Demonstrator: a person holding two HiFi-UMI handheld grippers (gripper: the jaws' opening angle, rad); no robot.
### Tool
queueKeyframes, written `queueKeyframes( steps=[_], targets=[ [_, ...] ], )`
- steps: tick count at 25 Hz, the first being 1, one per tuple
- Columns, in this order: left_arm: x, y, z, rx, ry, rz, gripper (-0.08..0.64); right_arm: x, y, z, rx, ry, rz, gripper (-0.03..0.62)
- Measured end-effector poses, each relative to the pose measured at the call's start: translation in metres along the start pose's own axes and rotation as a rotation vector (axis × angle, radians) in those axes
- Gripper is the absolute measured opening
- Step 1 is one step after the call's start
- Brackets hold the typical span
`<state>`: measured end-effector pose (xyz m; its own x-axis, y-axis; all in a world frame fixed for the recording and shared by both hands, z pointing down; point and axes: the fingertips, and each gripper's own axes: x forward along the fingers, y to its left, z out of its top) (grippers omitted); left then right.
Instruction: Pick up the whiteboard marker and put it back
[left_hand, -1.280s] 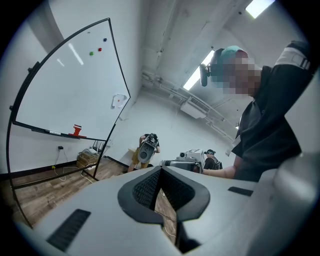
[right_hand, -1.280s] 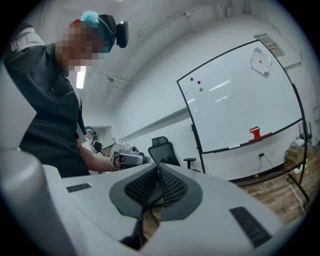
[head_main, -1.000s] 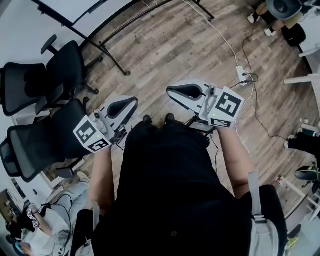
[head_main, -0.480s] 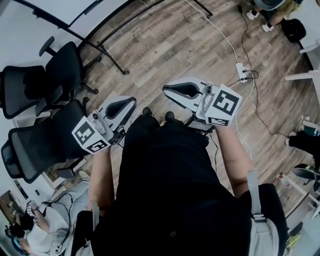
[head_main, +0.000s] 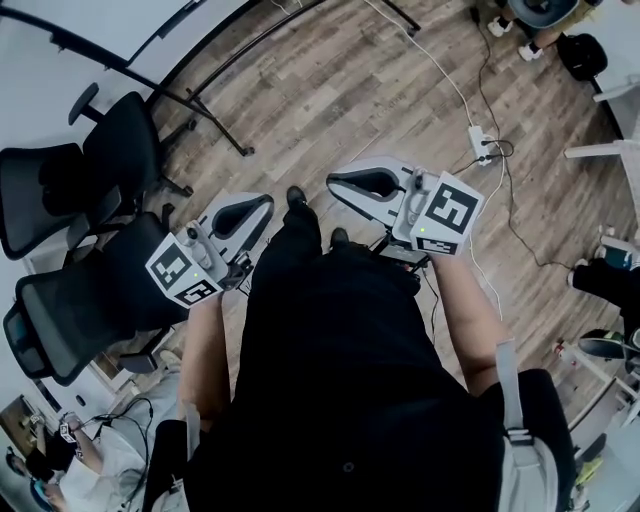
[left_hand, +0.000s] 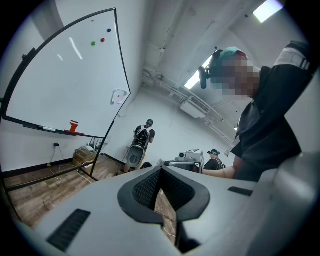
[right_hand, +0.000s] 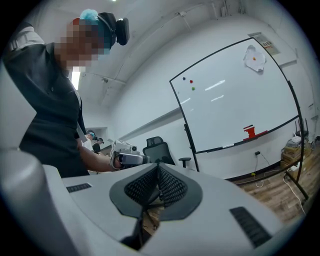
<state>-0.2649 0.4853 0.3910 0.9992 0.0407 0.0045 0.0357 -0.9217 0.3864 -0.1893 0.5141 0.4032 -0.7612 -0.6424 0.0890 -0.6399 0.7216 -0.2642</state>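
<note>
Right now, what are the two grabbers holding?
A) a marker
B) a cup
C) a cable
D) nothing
D: the jaws of the left gripper and the right gripper are pressed together, with nothing between them.

in the head view a wood-plank floor (head_main: 340, 90) fills the upper middle, with two black mesh chairs (head_main: 115, 150) at the left edge, the black legs of a stand (head_main: 215, 115) in the upper left, and a white cable (head_main: 440, 72) running to a power strip (head_main: 483, 150) in the upper right. the left gripper view shows a whiteboard (left_hand: 65, 85) in a black frame at the left, pale walls and ceiling behind it, and a strip light (left_hand: 196, 79) right of centre. in the right gripper view the board fills the right side, with a black chair low at centre.
</note>
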Motion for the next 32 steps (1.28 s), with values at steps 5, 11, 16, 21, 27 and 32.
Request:
queueKeyframes(
  steps=[5,11,16,21,27,32],
  targets=[
    [0.003,0.05,0.019,-0.002,-0.018,-0.015,0.012,0.022,-0.043,0.008,0.005,0.03,-0.036,0.02],
    [0.003,0.124,0.051,-0.011,-0.051,-0.03,0.012,0.063,-0.108,0.035,-0.015,0.07,-0.084,0.02],
    [-0.002,0.177,0.077,-0.018,-0.065,-0.062,0.012,0.102,-0.148,0.064,-0.036,0.075,-0.122,0.02],
    [0.007,0.214,0.082,-0.039,-0.035,-0.11,0.012,0.112,-0.181,0.076,-0.025,0.063,-0.197,0.02],
    [0.027,0.253,0.08,-0.096,-0.016,-0.116,0.012,0.115,-0.223,0.069,0.031,0.057,-0.227,0.02],
    [0.07,0.28,0.087,-0.101,0.007,-0.098,0.012,0.117,-0.275,0.076,0.034,0.041,-0.177,0.02]
  ],
)
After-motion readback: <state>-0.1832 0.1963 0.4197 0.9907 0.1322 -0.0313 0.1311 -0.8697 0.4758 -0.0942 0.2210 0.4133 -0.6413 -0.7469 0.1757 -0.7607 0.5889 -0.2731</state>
